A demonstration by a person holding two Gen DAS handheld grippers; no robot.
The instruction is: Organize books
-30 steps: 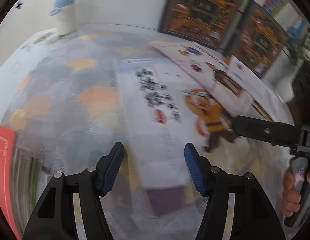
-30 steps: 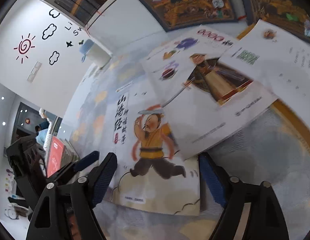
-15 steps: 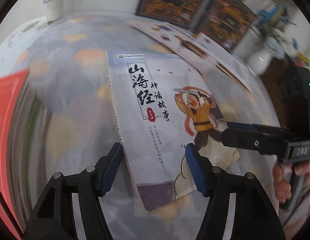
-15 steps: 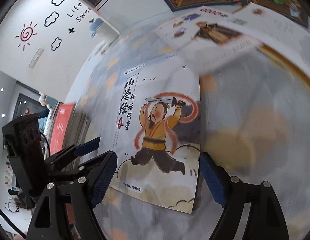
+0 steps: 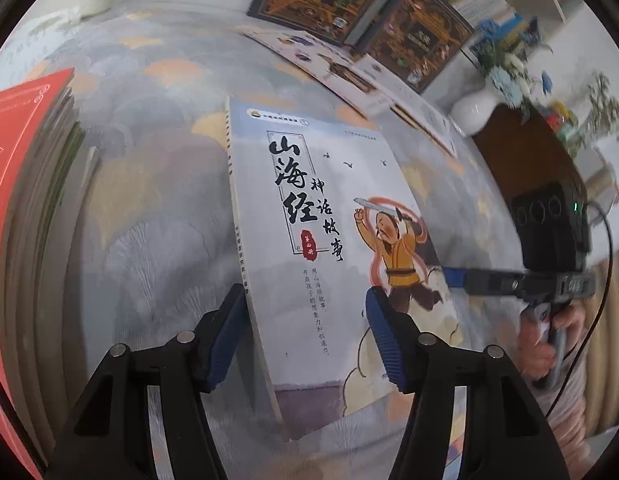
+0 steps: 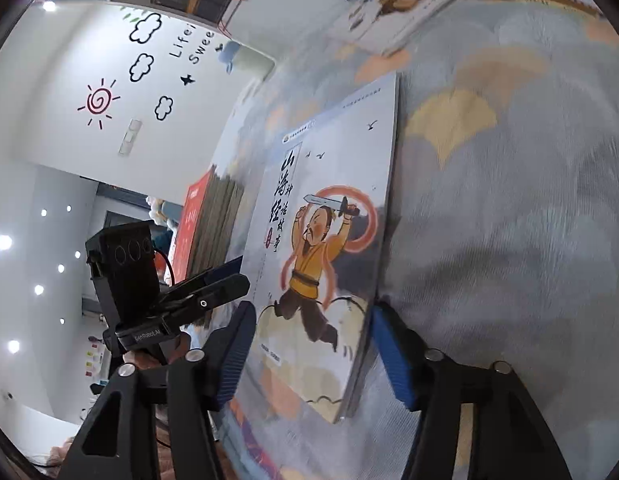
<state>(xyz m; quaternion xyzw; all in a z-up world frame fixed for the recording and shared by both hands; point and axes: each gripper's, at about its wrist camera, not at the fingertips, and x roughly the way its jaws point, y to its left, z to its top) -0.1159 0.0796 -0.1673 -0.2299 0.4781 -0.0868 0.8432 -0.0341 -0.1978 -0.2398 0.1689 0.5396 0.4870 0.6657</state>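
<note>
Thin glossy picture book (image 5: 325, 248) flat on soft patterned worktop (image 5: 149, 208), left tongs (image 5: 301, 328) and right tongs (image 6: 313, 348) just closing, straddling its edges, unclamped, red-topped book stack (image 5: 25, 128) at nine o'clock.

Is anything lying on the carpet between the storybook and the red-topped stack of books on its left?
Nothing visible. In the left wrist view only bare carpet separates the storybook from the red-topped stack. The loose books lie beyond it, on the far side.
</note>
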